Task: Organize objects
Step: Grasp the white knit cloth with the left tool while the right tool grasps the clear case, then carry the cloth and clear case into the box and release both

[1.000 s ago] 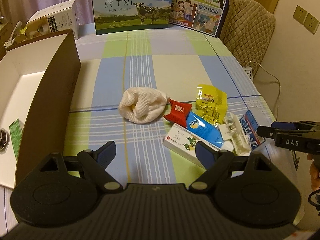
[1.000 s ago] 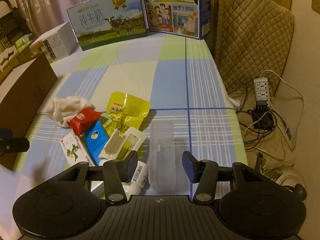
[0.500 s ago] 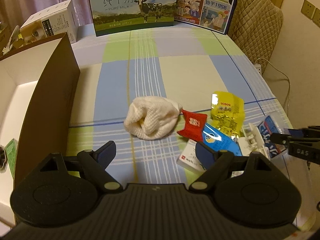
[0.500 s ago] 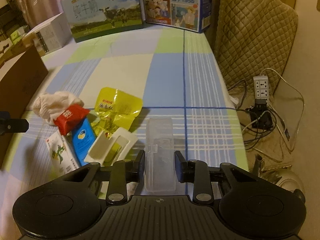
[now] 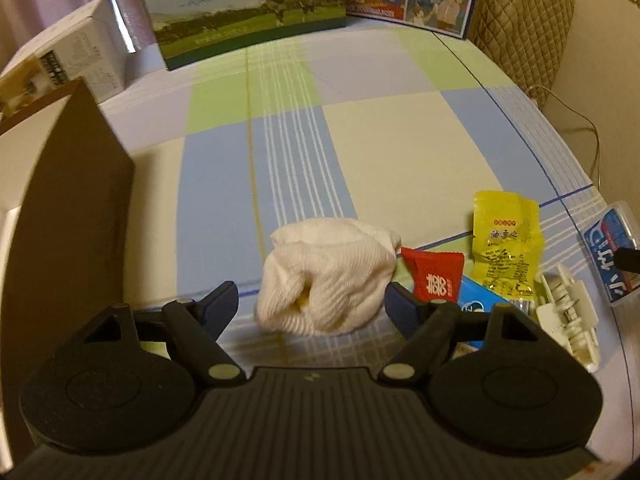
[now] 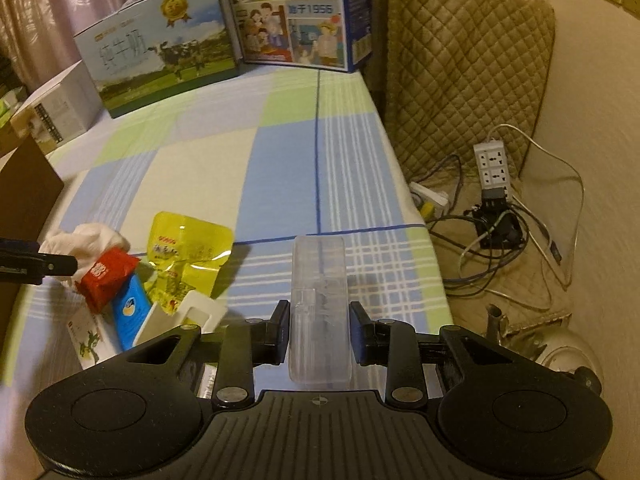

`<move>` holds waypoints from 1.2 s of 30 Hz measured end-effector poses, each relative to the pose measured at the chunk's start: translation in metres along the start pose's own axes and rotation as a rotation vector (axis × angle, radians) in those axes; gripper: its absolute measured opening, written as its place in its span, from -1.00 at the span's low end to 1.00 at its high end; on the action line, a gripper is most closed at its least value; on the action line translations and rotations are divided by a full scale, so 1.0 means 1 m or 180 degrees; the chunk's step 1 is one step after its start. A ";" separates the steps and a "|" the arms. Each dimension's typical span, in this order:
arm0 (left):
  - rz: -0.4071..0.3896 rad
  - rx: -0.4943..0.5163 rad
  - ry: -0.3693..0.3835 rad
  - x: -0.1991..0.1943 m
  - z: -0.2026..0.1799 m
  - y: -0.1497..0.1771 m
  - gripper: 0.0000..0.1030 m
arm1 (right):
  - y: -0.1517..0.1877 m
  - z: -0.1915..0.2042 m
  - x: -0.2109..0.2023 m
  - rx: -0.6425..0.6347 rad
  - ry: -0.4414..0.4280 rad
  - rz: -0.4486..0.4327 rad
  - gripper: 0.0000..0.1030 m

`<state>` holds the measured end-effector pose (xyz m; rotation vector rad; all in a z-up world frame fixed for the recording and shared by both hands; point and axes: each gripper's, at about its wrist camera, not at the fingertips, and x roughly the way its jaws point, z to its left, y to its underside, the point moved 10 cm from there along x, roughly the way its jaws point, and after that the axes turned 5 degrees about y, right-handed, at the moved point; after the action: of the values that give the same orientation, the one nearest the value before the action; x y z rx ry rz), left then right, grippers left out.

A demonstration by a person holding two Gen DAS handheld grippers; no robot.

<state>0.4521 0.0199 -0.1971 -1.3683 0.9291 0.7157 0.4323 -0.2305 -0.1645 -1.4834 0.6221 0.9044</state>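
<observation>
Item: right tongs [image 6: 320,330] clamped on clear oblong plastic case [image 6: 319,300] near the tabletop's right edge, which may slip if tilted; left tongs [image 5: 312,304] apart, straddling white knitted cloth bundle [image 5: 326,276], beyond it red sweet wrapper [image 5: 434,278].

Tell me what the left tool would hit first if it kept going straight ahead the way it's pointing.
Most likely the white knitted cloth. It lies bunched on the table directly ahead of the open left tool, between its fingers' line; depth is hard to judge through the fisheye.
</observation>
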 end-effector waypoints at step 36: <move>-0.0753 -0.0442 0.0203 -0.117 0.019 0.006 -0.26 | -0.021 0.091 -0.089 -0.0163 -0.0694 -0.0388 -0.47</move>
<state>0.3937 0.0506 -0.0985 -1.6009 0.7617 0.5668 0.3850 -0.1499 -0.0762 -1.4281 0.3475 0.9768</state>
